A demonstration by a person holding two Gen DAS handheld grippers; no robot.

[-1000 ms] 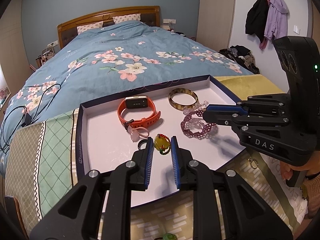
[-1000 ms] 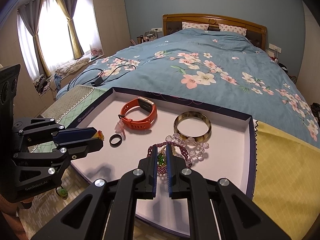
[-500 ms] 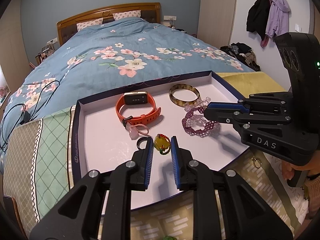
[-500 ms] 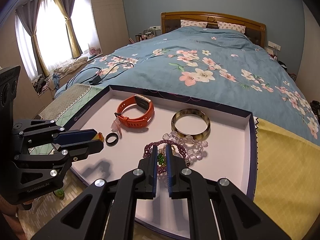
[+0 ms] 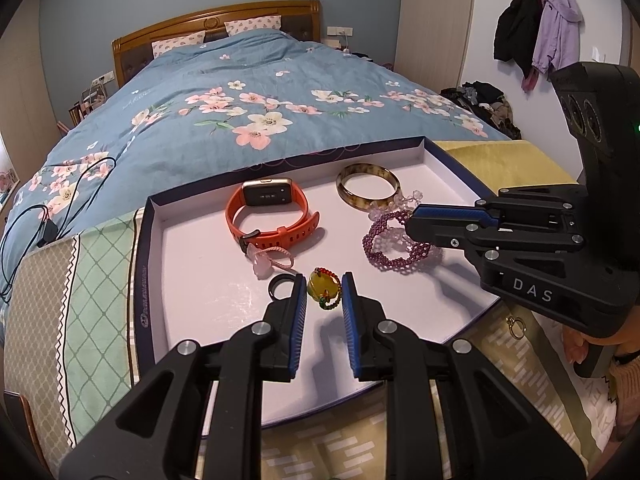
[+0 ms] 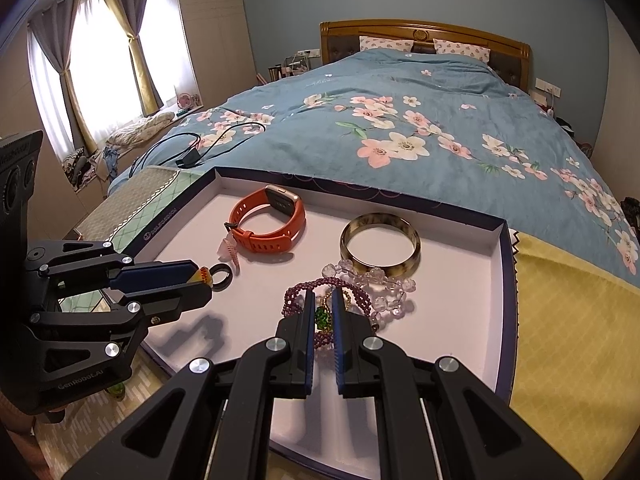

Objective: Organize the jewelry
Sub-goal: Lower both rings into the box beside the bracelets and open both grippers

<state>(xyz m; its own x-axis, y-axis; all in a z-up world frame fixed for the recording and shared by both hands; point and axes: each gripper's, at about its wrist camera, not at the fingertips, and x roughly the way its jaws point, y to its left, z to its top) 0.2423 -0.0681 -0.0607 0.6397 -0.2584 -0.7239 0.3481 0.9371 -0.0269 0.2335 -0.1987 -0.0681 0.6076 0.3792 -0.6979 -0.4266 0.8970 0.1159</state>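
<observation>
Little has shifted since a second ago: both pairs of tongs hover in nearly the same spots over the tray, and only the framing has drifted slightly. Shallow and white-lined with dark blue walls, the tray (image 5: pixel 448 168) sits at the foot of a bed on patterned cloth. Already lying in it are an orange smartwatch (image 5: pixel 268 216), a tortoiseshell bangle (image 5: pixel 368 190), a clear crystal bead bracelet (image 6: pixel 380 280), a purple beaded bracelet (image 5: pixel 400 248), a small pink charm on a cord (image 5: pixel 266 262) and a black ring (image 5: pixel 282 282). The left tongs (image 5: pixel 324 290) stand narrowly parted around a yellow bead charm with red and green beads (image 5: pixel 322 288), their blue pads right at its sides; whether they press it or merely frame it I cannot tell. The right tongs (image 6: pixel 322 312) are pressed almost together, pinching a small green bead piece on a gold chain (image 6: pixel 322 316) just above the purple bracelet. Judging from this, most of the jewelry is gathered in the tray, and these two small pieces are being set down or adjusted. Left outside on the cloth are a small gold ring (image 5: pixel 516 326) near the tray's right corner and a green bead item (image 6: pixel 116 390) beneath the left tongs' body, so some collecting seems to remain.
</observation>
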